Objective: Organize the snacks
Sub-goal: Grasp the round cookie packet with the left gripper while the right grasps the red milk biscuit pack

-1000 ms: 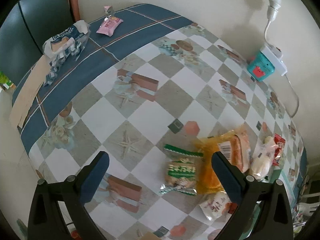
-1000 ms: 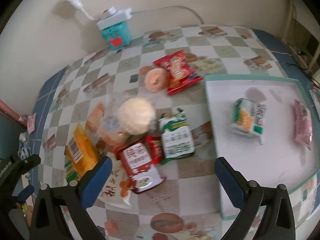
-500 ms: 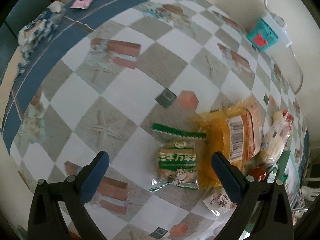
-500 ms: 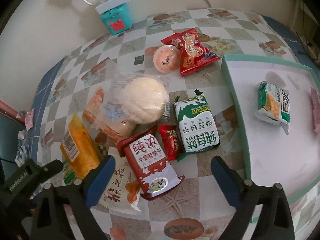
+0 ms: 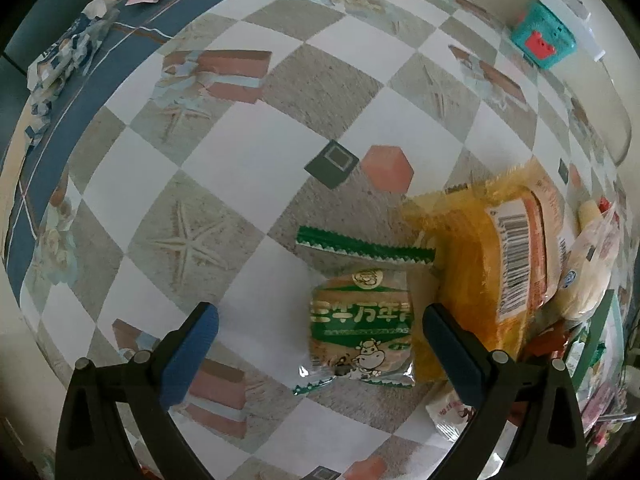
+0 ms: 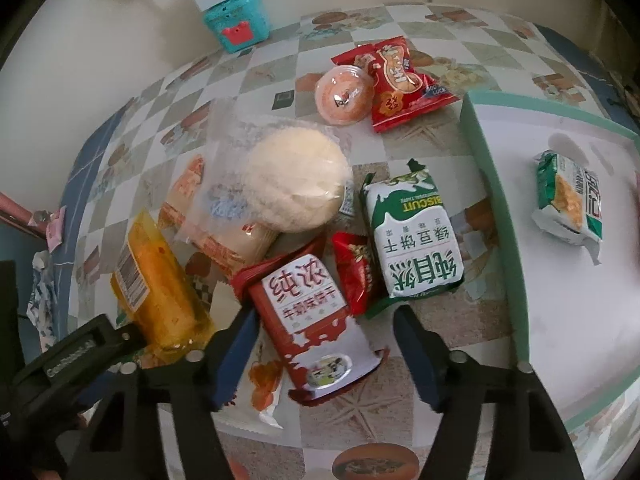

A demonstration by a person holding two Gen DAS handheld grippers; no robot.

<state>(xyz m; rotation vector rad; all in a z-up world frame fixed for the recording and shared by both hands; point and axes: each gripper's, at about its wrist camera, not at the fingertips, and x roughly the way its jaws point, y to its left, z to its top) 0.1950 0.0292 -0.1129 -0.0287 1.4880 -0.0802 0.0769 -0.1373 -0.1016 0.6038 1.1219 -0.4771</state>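
Crinkling glossy foil biscuit packet (image 5: 362, 330), seemingly flat.

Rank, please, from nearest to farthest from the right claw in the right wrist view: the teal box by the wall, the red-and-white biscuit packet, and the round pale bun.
1. Red-and-white biscuit packet: between the fingers of the right claw, at the bottom.
2. Round pale bun: mid-table, behind the packet.
3. Teal box: against the wall, at the top.

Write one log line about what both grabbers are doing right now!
left gripper: open, above green cookie packet | right gripper: jaws just closing, astride red-and-white biscuit packet, not gripping | tray: one green packet visible
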